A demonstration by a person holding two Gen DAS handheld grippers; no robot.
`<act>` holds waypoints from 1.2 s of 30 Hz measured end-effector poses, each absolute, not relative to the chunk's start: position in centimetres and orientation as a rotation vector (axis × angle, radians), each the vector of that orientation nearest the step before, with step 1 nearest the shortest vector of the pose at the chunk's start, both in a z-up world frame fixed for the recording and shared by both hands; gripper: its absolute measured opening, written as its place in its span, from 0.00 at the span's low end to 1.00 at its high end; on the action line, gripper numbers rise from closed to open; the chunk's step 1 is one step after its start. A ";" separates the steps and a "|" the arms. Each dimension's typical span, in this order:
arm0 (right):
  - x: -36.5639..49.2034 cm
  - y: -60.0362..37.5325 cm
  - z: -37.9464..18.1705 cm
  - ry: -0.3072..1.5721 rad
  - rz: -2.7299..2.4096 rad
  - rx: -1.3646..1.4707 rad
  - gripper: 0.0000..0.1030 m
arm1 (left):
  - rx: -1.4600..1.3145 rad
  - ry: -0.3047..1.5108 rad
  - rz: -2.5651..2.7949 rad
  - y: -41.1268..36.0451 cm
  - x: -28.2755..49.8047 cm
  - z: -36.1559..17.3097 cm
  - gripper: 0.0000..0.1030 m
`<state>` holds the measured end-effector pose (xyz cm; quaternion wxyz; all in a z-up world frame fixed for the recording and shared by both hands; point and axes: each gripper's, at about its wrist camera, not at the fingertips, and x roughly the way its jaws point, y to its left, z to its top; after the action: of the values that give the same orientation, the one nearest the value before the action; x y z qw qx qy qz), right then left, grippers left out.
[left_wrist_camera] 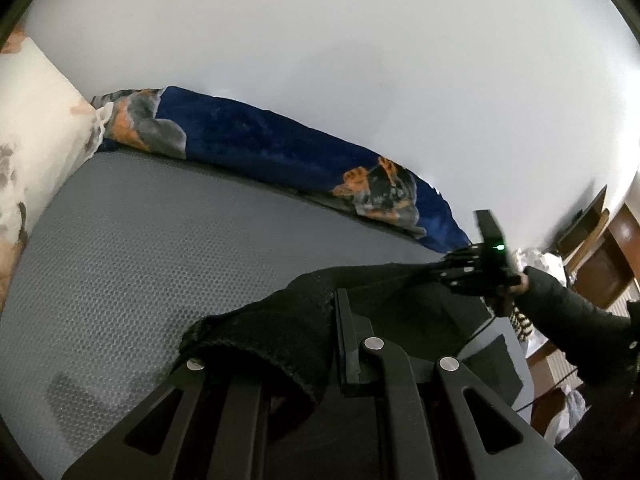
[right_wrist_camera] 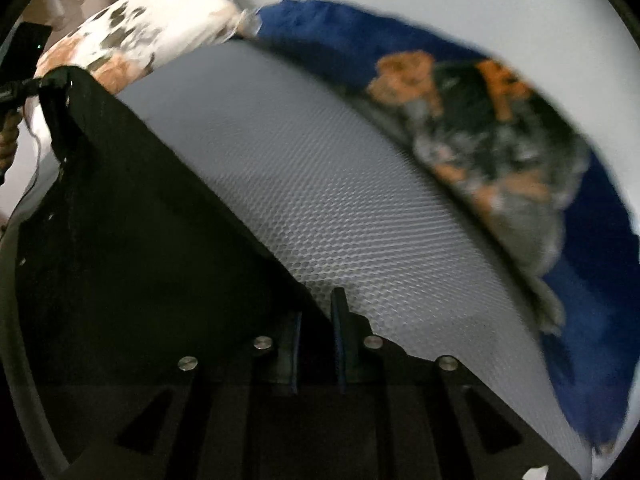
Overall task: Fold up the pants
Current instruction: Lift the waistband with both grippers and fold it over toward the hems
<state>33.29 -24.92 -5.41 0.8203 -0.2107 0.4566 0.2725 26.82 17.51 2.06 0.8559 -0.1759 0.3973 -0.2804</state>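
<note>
While both grippers clamped pants (right_wrist_camera: 132, 216), black cloth hung stretched between them above grey mattress (left_wrist_camera: 132, 248). Left gripper (left_wrist_camera: 320, 344) pinched bunched hem; right gripper (right_wrist_camera: 316, 332) gripped opposite edge, fingers (right_wrist_camera: 340, 320) nearly together. Blue blanket (left_wrist_camera: 248, 140) lay along wall (left_wrist_camera: 360, 60), floral pillow (right_wrist_camera: 160, 20) at bed's end.

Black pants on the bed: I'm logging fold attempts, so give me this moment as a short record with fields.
garment: black pants, lifted and stretched between both grippers
left gripper: shut on a thick edge of the fabric
right gripper: shut on the other end
surface: grey honeycomb-textured mattress
bedding: blue blanket with orange and grey print along the wall; floral pillow at one end
fold state: not yet folded
</note>
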 end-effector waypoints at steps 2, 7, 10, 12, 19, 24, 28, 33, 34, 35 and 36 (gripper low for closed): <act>31.7 -25.1 -4.2 0.947 0.523 -0.448 0.10 | -0.357 0.837 -0.594 17.6 26.5 2.3 0.10; 25.5 -24.9 -1.3 0.892 0.411 -0.432 0.09 | -0.311 0.826 -0.634 17.4 24.5 3.7 0.10; 21.7 -25.2 0.1 0.881 0.391 -0.388 0.09 | -0.300 0.821 -0.669 17.4 22.4 4.6 0.10; 19.2 -25.3 0.5 0.883 0.381 -0.358 0.09 | -0.280 0.821 -0.692 17.4 20.7 4.9 0.11; 10.3 -25.2 -2.1 0.969 0.397 -0.234 0.09 | -0.232 0.899 -0.769 17.6 13.8 3.6 0.13; 6.6 -24.9 -6.1 1.058 0.415 -0.183 0.09 | -0.212 1.054 -0.793 17.7 10.1 -0.3 0.14; 5.8 -25.1 -9.4 1.114 0.417 -0.139 0.09 | -0.183 1.153 -0.776 17.3 8.4 -3.0 0.18; 6.1 -24.7 -12.1 1.163 0.410 -0.132 0.09 | -0.125 1.244 -0.704 17.4 7.5 -5.2 0.26; 6.0 -24.5 -12.3 1.162 0.408 -0.135 0.09 | -0.119 1.253 -0.696 17.4 7.3 -5.3 0.28; 6.0 -24.5 -12.4 1.158 0.408 -0.134 0.09 | -0.113 1.253 -0.689 17.5 7.2 -5.1 0.28; 6.0 -24.4 -12.3 1.156 0.407 -0.134 0.09 | -0.107 1.246 -0.680 17.5 7.0 -4.7 0.28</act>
<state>5.98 -24.43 -12.34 0.8160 -0.0627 0.5420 0.1911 7.04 17.50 -4.69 0.7571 -0.0489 0.5719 -0.3121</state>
